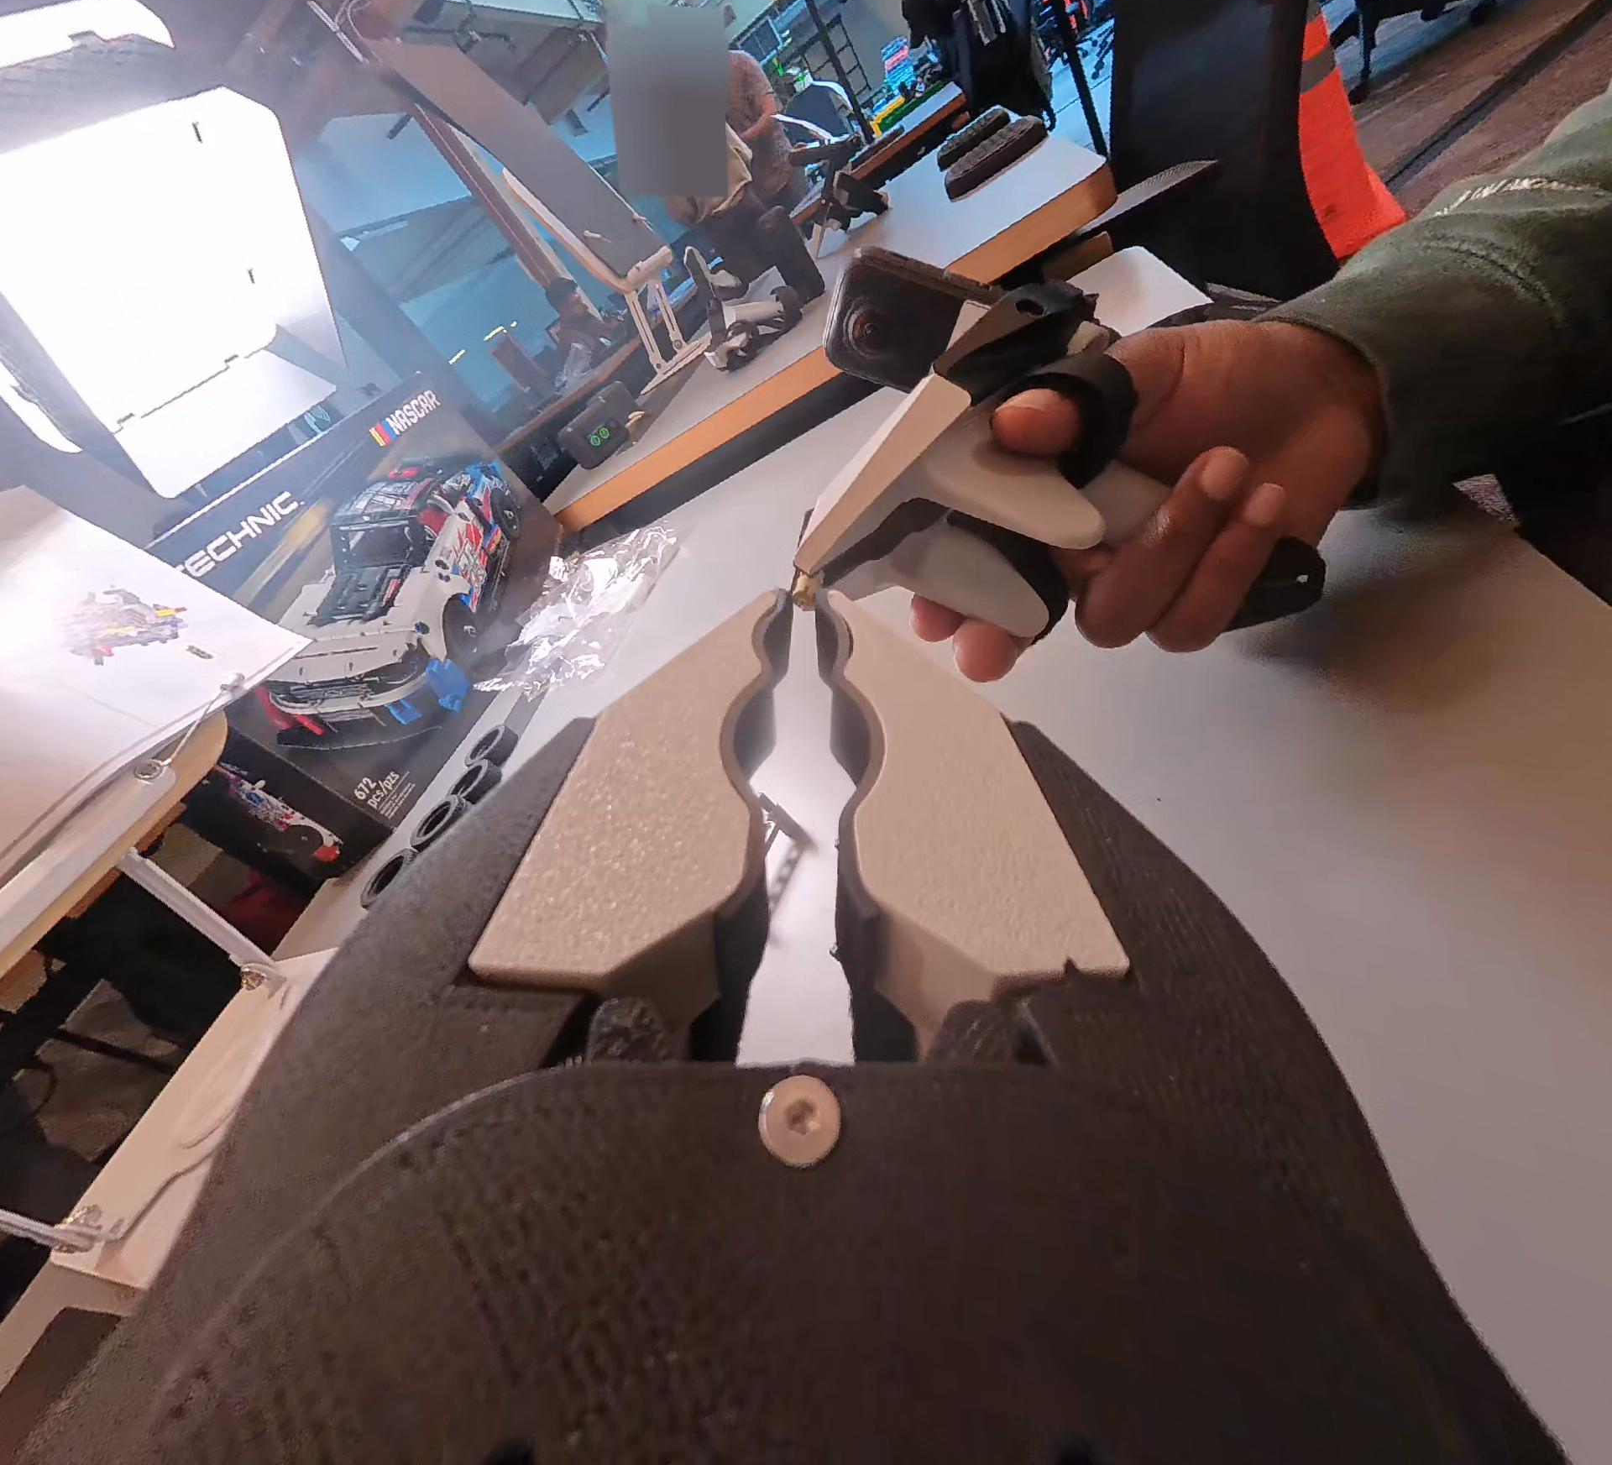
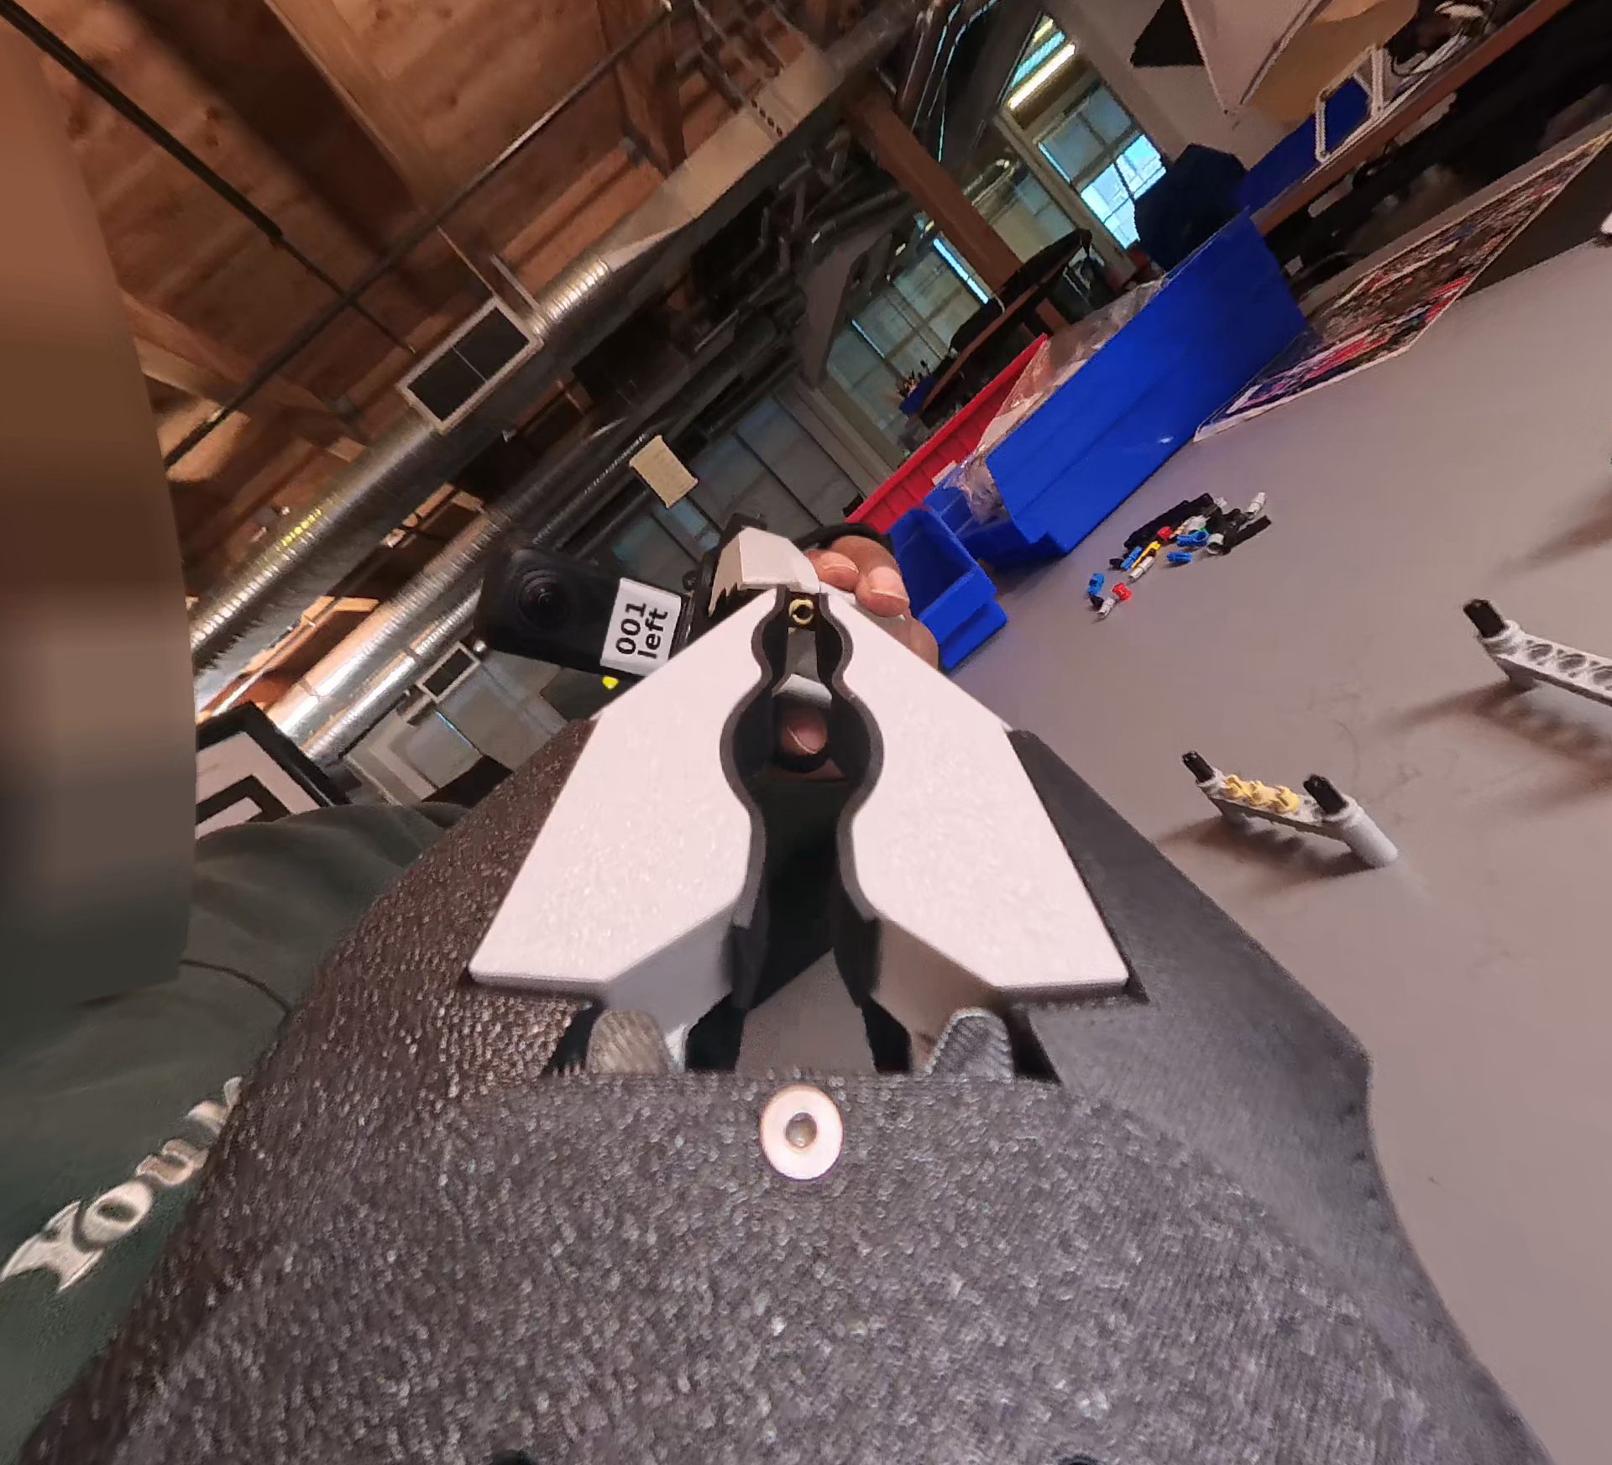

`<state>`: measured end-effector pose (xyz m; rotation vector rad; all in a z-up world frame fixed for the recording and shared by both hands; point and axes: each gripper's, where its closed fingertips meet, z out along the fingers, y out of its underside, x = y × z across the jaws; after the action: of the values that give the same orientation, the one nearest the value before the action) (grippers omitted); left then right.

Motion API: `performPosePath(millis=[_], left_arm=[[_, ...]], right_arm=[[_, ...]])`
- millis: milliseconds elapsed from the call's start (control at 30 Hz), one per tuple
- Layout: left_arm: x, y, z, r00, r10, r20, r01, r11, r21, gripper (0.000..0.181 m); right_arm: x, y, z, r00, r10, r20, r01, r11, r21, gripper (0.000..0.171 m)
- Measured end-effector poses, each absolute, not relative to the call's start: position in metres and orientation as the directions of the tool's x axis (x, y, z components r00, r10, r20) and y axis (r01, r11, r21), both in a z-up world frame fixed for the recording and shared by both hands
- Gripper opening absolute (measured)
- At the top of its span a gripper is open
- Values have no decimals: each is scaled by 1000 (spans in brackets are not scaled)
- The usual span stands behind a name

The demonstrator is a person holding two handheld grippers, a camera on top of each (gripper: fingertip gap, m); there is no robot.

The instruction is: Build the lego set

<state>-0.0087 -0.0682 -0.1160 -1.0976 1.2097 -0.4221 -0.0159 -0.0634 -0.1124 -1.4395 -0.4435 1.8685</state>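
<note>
Table: grey-white top (image 2: 1308, 1074), wood edge.
Far side: blue bins (image 2: 1134, 411) w/ a red bin (image 2: 925, 455) just behind.
Near bins: heap of small loose lego bits (image 2: 1169, 542), mixed colours.
Closer: two grey lego beams w/ black pins (image 2: 1291, 808), (image 2: 1544, 651), apart.
Other side: lego box (image 1: 384, 594), clear plastic wrap (image 1: 584, 603) beside it, row of black tyres (image 1: 454, 795) along box front.
</note>
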Motion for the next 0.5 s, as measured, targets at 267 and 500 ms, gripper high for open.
performPosePath(millis=[267,500], left_arm=[[-7,-71,-118,338,-756,-560,-287,484,-826,3],[-7,-73,-117,323,-777,-541,-274,470,-839,3]], right_arm=[[-17,-65,-115,-95,725,-682,-251,-680,-688,3],[-15,-69,-115,-89,772,-630,-175,-635,-753,5]])
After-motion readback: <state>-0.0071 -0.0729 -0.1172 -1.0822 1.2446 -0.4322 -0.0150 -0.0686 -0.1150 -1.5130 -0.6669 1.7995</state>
